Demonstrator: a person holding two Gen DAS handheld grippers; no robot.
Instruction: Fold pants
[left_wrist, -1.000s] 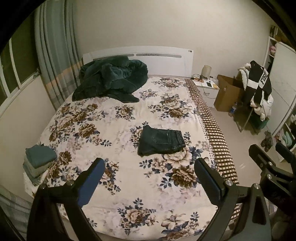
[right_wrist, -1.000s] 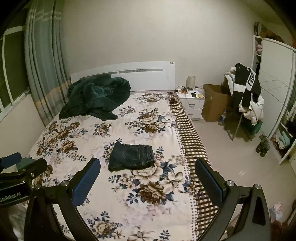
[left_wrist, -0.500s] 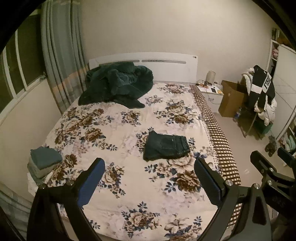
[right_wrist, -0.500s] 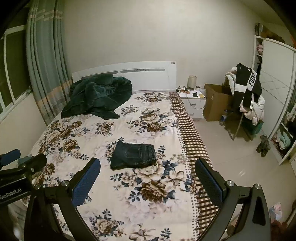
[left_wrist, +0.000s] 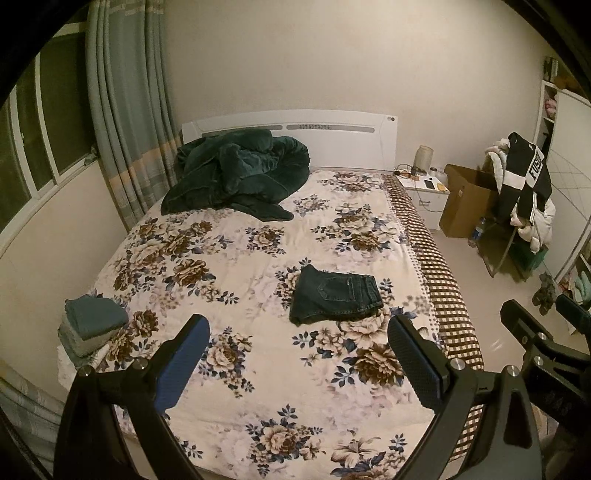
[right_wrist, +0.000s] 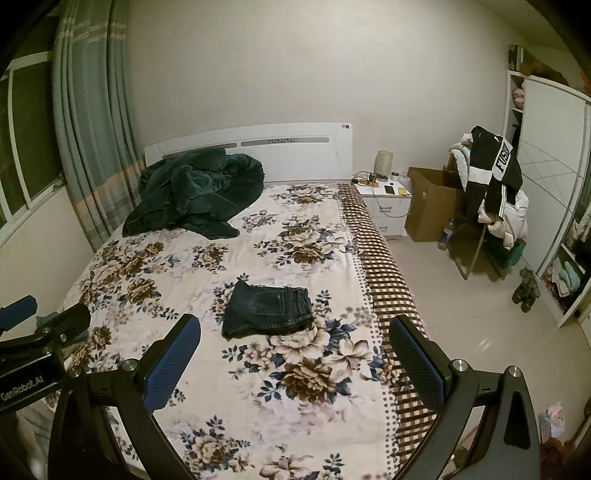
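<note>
Left gripper (left_wrist: 297, 345) and right gripper (right_wrist: 293, 341) both spread, empty; pants (left_wrist: 335, 294) folded ahead on bed (left_wrist: 258, 398), apparently finished.

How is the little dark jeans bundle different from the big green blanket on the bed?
The jeans are folded into a neat flat rectangle; the green blanket is a crumpled heap. The jeans are much smaller than the blanket. The jeans sit mid-bed, the blanket up against the headboard. Both are dark and lie on the floral bedspread, untouched by either hand-held gripper.
</note>
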